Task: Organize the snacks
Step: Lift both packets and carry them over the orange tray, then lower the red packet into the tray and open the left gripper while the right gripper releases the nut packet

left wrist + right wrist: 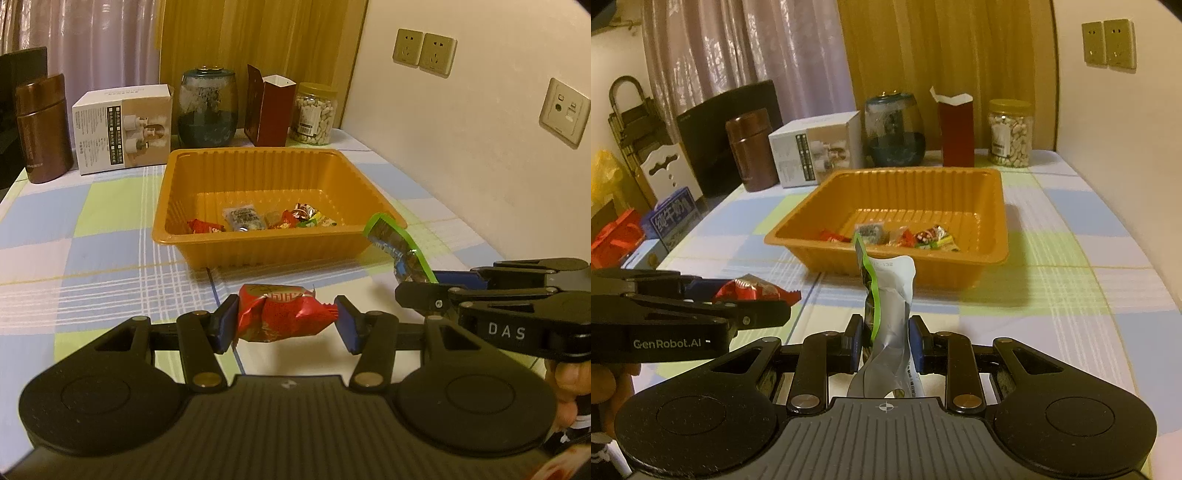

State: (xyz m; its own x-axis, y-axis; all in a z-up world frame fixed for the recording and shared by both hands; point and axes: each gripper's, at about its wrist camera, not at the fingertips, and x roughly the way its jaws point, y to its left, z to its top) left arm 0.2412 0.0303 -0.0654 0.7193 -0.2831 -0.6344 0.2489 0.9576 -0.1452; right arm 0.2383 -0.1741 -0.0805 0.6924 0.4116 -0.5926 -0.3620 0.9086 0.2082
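Looks like both snacks are mid-haul so they drop in together: left tongs point(286, 325) clenched on a red foil-wrapped candy point(280, 314), right tongs point(884, 341) pinching a green-edged pouch point(886, 295), both just short of the orange tray point(192, 236) on the counter point(92, 258).

I see a table under a pastel checked cloth point(92, 229) against a cream wall with sockets point(424, 51). Behind it hang a sheer pale curtain point(738, 48) and a yellow curtain point(942, 48). The light is warm and dim. A dark chair point(735, 125) stands at the left
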